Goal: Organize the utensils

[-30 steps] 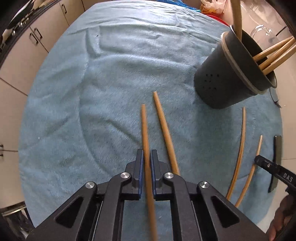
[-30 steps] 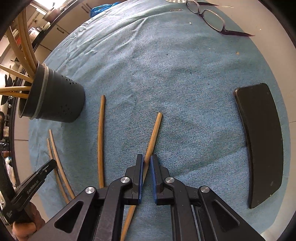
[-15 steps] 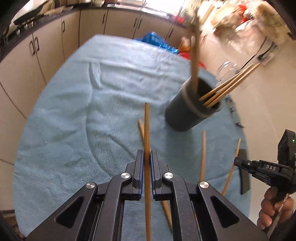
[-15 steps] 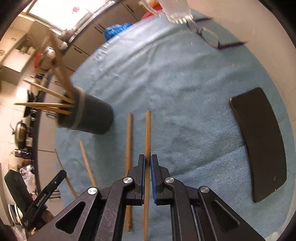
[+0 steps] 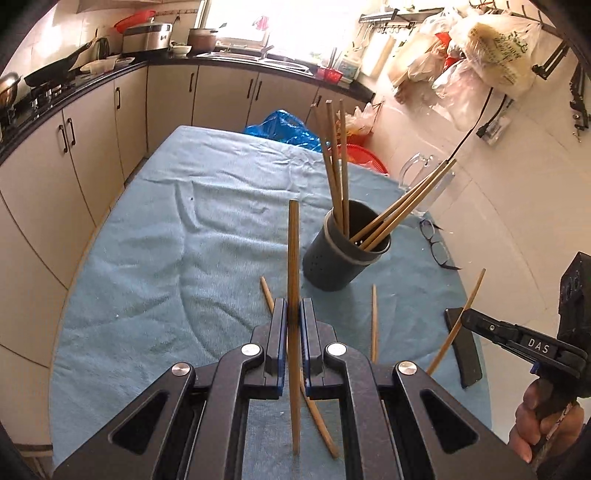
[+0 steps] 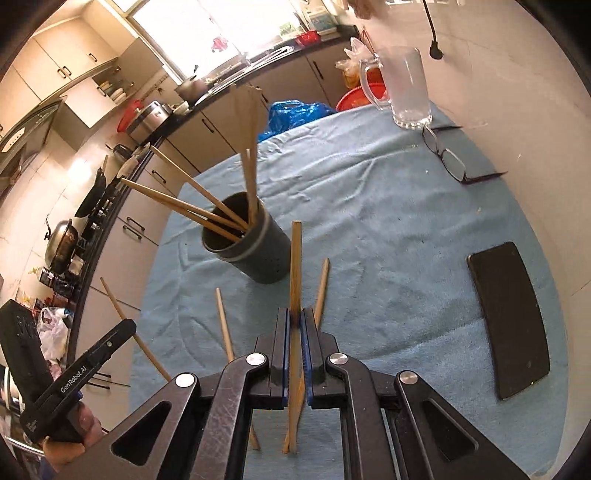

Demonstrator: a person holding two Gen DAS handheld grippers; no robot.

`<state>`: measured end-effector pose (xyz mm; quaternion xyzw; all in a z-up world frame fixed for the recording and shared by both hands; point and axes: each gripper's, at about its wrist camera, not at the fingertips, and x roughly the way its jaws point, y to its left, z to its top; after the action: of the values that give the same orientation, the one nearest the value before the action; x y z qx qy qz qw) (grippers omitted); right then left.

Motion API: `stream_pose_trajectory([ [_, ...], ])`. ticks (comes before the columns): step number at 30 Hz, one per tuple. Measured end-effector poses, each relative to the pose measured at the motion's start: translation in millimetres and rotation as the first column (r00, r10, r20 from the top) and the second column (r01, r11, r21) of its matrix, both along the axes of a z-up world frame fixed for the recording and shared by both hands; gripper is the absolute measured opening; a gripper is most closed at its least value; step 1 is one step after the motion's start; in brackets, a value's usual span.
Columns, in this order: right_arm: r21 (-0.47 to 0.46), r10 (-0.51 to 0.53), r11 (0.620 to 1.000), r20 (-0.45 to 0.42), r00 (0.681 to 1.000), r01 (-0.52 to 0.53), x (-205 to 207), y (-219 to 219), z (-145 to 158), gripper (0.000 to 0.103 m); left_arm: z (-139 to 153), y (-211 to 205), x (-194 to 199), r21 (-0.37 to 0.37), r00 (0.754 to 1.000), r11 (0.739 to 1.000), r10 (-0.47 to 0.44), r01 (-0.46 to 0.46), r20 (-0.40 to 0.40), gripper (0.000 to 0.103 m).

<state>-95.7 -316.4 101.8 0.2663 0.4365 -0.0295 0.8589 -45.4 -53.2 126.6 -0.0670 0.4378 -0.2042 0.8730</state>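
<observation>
Both grippers risen off blue towel [image 5: 147, 280] since earlier frame. Left gripper [image 5: 293, 317] clamped on wooden chopstick [image 5: 293, 258]; right gripper [image 6: 294, 325] likewise (own chopstick [image 6: 295, 266]). Dark cylindrical holder [image 5: 332, 266] just ahead. Risk: sticks colliding at crowded rim, tipping holder.

- Daylight floods in from the window [image 5: 236, 22], blown out white.
- Fisheye bends the cabinets [image 5: 55, 155] at the edges; corners go black.
- The mug [image 6: 404, 86] looks slightly blurred.
</observation>
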Motion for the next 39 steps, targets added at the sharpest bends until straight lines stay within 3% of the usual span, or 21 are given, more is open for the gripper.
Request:
stream_pose_trajectory([
  [32, -0.037, -0.006, 0.999, 0.106, 0.994, 0.010, 6.1, -0.1, 51.9, 0.001, 38.3, 8.1, 12.1, -0.043, 0.995, 0.999, 0.017, -0.012, 0.099, 0.006],
  [35, 0.016, -0.042, 0.999, 0.082, 0.996, 0.041, 5.4, -14.3, 44.9, 0.001, 38.5, 6.1, 12.7, -0.043, 0.995, 0.999, 0.013, -0.009, 0.099, 0.006],
  [39, 0.197, -0.145, 0.969, -0.024, 0.989, 0.147, 10.6, -58.0, 13.8, 0.002, 36.9, 3.9, 12.6, -0.039, 0.995, 0.999, 0.011, -0.007, 0.095, 0.006],
])
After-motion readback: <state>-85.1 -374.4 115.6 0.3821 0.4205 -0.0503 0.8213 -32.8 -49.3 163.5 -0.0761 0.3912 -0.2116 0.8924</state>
